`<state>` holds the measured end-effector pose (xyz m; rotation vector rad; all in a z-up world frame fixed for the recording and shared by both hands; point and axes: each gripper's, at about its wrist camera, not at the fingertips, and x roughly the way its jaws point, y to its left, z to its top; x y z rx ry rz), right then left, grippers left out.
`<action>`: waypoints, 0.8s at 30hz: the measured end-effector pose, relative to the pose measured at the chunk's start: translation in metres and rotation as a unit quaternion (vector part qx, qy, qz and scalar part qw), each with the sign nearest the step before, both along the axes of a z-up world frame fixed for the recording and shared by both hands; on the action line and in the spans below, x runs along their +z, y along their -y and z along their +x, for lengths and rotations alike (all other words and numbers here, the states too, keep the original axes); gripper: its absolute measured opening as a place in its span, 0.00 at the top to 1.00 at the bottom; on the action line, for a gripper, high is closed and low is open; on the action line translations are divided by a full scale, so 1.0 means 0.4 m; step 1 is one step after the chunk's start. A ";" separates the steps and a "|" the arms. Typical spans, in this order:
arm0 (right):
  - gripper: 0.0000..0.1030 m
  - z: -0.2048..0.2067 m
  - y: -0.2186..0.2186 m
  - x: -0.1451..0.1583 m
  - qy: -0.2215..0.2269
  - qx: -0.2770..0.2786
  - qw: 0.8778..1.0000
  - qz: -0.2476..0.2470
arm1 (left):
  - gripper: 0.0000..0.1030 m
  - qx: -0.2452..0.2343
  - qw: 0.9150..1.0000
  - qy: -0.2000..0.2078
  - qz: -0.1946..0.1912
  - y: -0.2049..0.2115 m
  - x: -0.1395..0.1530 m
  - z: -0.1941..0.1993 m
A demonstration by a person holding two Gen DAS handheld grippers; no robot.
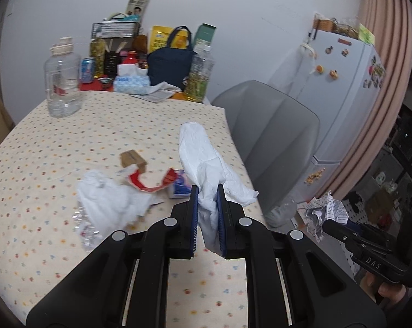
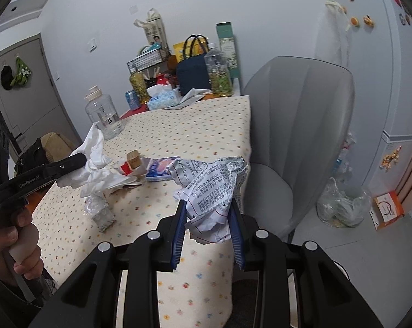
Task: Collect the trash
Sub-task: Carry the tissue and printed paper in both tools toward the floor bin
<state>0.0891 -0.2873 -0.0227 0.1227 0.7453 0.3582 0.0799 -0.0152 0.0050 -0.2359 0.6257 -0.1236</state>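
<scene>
Trash (image 2: 156,169) on table (image 2: 200,125); clear bag (image 2: 342,207) holds scraps.

From my seat both feeds look evenly lit by soft, cool indoor light, with no harsh glare. Only faint shadows lie on the table (image 1: 42,142). Fisheye bending curves the fridge (image 1: 350,87) beside it (corners go black), and the tablecloth nearest the lens smears slightly.

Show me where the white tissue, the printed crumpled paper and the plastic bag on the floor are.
white tissue (image 1: 203,158), left wrist view, its upper crumpled body.
printed crumpled paper (image 2: 214,188), right wrist view, its printed middle.
plastic bag (image 2: 342,207), right wrist view, its clear side.
</scene>
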 end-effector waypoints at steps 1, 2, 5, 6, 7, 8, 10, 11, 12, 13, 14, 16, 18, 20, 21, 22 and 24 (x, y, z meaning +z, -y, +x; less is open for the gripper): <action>0.71 -0.002 0.016 -0.002 -0.001 -0.007 1.000 -0.001 | 0.88 -0.006 1.000 -0.002 0.001 0.016 -0.003 0.006; 0.71 -0.003 0.028 -0.004 -0.002 -0.013 1.000 -0.001 | 0.88 -0.014 1.000 -0.004 0.002 0.036 -0.007 0.015; 0.71 -0.009 0.071 -0.019 -0.008 -0.033 0.999 -0.002 | 0.88 -0.034 0.999 -0.012 0.005 0.087 -0.020 0.037; 0.71 -0.012 0.089 -0.027 -0.011 -0.041 0.999 -0.003 | 0.87 -0.042 0.999 -0.014 0.007 0.109 -0.025 0.045; 0.71 -0.014 0.101 -0.032 -0.013 -0.045 0.999 -0.003 | 0.88 -0.048 0.999 -0.017 0.009 0.128 -0.030 0.052; 0.71 -0.014 0.115 -0.038 -0.016 -0.051 0.999 -0.002 | 0.88 -0.054 0.998 -0.020 0.010 0.145 -0.036 0.058; 0.71 -0.019 0.145 -0.052 -0.022 -0.063 0.998 -0.002 | 0.88 -0.067 0.997 -0.027 0.014 0.185 -0.049 0.072; 0.71 -0.022 0.158 -0.058 -0.024 -0.068 0.997 -0.001 | 0.88 -0.074 0.997 -0.030 0.015 0.204 -0.056 0.079; 0.71 -0.022 0.173 -0.064 -0.026 -0.073 0.997 0.000 | 0.88 -0.080 0.996 -0.034 0.017 0.224 -0.063 0.085; 0.71 -0.025 0.190 -0.070 -0.029 -0.079 0.996 0.001 | 0.88 -0.085 0.995 -0.037 0.018 0.238 -0.068 0.092; 0.71 -0.024 0.202 -0.074 -0.032 -0.084 0.996 0.002 | 0.87 -0.092 0.995 -0.040 0.020 0.257 -0.074 0.099; 0.71 -0.027 0.229 -0.086 -0.037 -0.094 0.995 0.002 | 0.88 -0.103 0.993 -0.045 0.022 0.290 -0.085 0.109; 0.71 -0.031 0.254 -0.096 -0.041 -0.103 0.994 0.002 | 0.88 -0.114 0.992 -0.050 0.025 0.327 -0.095 0.118; 0.71 -0.034 0.281 -0.109 -0.046 -0.113 0.993 0.002 | 0.87 -0.127 0.990 -0.057 0.027 0.368 -0.108 0.129; 0.71 -0.036 0.295 -0.118 -0.050 -0.119 0.992 0.002 | 0.87 -0.133 0.989 -0.060 0.028 0.386 -0.115 0.133; 0.71 -0.035 0.305 -0.126 -0.053 -0.123 0.991 0.002 | 0.88 -0.138 0.988 -0.063 0.030 0.400 -0.122 0.137; 0.71 -0.036 0.326 -0.144 -0.060 -0.131 0.989 0.003 | 0.88 -0.148 0.986 -0.071 0.036 0.436 -0.138 0.146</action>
